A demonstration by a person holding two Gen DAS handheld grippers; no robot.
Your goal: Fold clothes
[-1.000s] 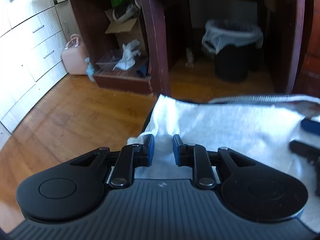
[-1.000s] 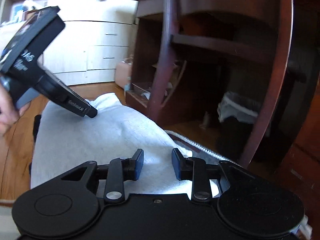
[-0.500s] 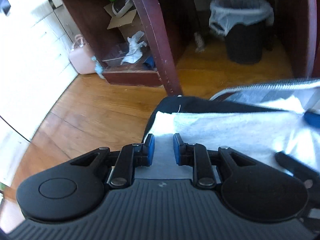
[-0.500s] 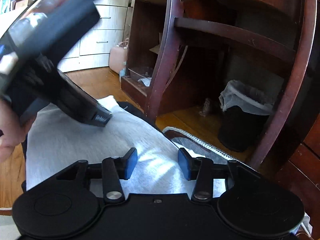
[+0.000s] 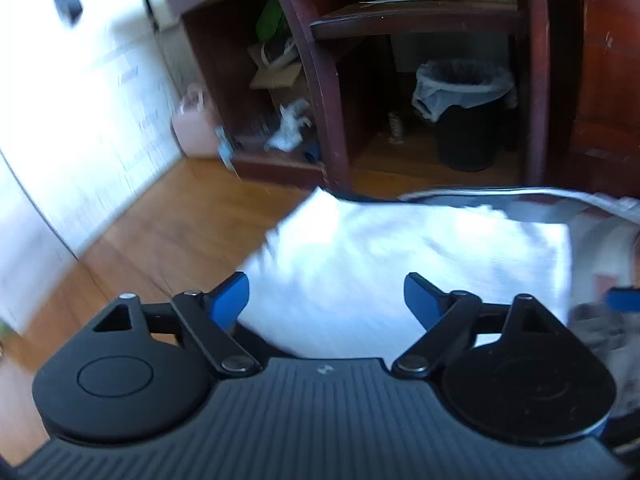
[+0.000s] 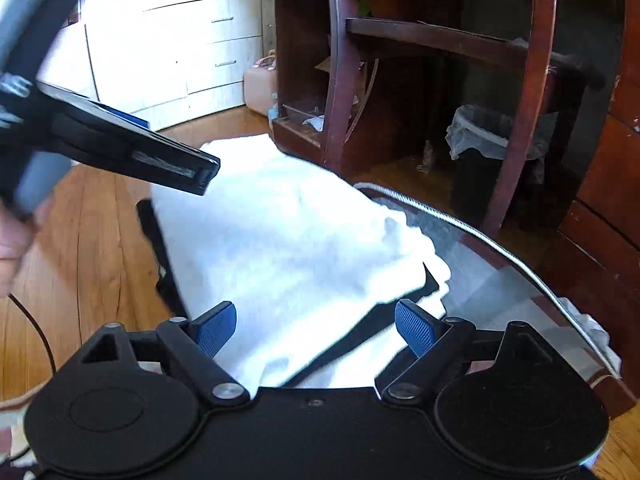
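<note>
My right gripper has its jaws opening, already wide, with nothing pinched: the folded white knit garment lies just beyond and below the blue pads, its near edge running under them, a dark layer showing at the fold. My left gripper is the same story, jaws opening wide and empty, the white cloth spread just ahead of them. In the right view that left gripper hangs over the far-left corner of the garment, not touching it that I can see.

The garment sits on a glass tabletop with a pale rim, partly overhanging. Beyond the jaws stand a dark red wooden desk and a black waste bin with a white liner.

I judge the cloth soft, light and limp; it will sag from any single pinch. I'd take it at two corners of one edge, catching all layers together.
</note>
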